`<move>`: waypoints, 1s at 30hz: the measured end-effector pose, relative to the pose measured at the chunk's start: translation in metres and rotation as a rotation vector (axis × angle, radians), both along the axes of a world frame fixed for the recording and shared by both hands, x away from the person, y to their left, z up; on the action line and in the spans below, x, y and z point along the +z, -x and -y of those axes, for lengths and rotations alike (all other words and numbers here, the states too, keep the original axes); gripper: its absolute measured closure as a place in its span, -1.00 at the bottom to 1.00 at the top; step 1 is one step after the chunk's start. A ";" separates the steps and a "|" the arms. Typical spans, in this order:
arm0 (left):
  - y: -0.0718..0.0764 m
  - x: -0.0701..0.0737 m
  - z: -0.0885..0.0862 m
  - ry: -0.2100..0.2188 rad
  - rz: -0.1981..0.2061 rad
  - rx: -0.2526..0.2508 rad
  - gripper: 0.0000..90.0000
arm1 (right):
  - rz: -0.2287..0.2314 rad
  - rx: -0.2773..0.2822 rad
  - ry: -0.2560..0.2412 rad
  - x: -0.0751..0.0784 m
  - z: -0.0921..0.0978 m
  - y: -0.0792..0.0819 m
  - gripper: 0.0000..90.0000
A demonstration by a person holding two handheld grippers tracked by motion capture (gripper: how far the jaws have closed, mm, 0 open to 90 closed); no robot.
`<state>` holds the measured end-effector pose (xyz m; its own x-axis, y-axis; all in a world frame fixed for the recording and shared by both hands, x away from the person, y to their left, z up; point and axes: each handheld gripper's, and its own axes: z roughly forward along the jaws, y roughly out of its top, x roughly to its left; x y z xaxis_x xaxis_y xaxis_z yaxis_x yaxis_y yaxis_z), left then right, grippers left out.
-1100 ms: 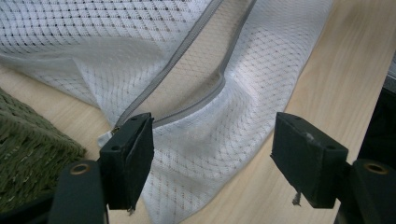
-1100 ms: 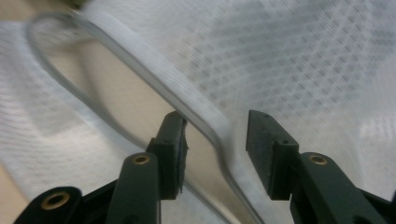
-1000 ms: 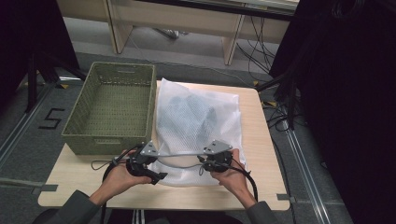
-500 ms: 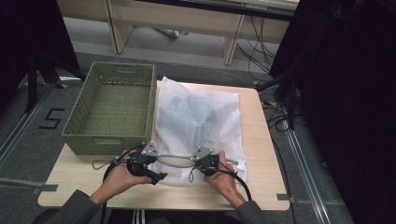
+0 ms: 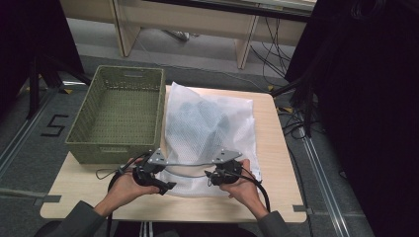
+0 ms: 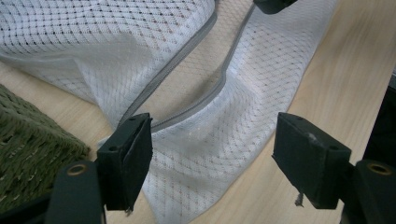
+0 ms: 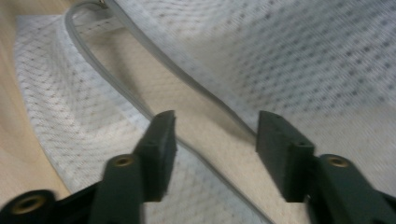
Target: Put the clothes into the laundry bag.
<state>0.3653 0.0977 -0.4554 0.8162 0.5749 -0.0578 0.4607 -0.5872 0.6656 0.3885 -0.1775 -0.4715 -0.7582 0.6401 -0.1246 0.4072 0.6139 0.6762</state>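
Both my left tool (image 5: pixel 165 186) and right tool (image 5: pixel 211 178) gape over the mesh bag (image 5: pixel 207 128) at the tabletop's near edge; I may pinch both zipper (image 6: pixel 187 114) layers together.

White mesh cloth bag (image 5: pixel 207 133), woven green basket (image 5: pixel 118 113), matt wood table (image 5: pixel 276 163).

Your left gripper (image 5: pixel 157 181) and right gripper (image 5: pixel 221 175) are black, each topped by a grey three-cornered plate and trailing a black cable. Brass-coloured rivets sit at the jaw bases. Your sleeves (image 5: pixel 74 221) are grey.
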 end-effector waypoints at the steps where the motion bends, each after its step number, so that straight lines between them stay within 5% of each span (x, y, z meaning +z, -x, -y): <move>1: 0.000 0.000 0.000 0.000 0.002 -0.003 -0.39 | 0.001 -0.019 -0.013 -0.001 0.002 0.000 -0.07; 17: 0.003 0.004 -0.002 0.014 0.009 -0.011 -0.41 | -0.091 -0.175 -0.247 0.019 0.042 -0.004 -0.33; 30: 0.012 0.006 -0.008 0.048 0.016 0.014 -0.54 | -0.086 -0.146 -0.259 0.020 0.053 0.014 -0.50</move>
<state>0.3537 0.1054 -0.4489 0.8090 0.5833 -0.0726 0.4580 -0.5482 0.6998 0.3742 -0.2309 -0.4513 -0.6562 0.7454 0.1178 0.5413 0.3561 0.7616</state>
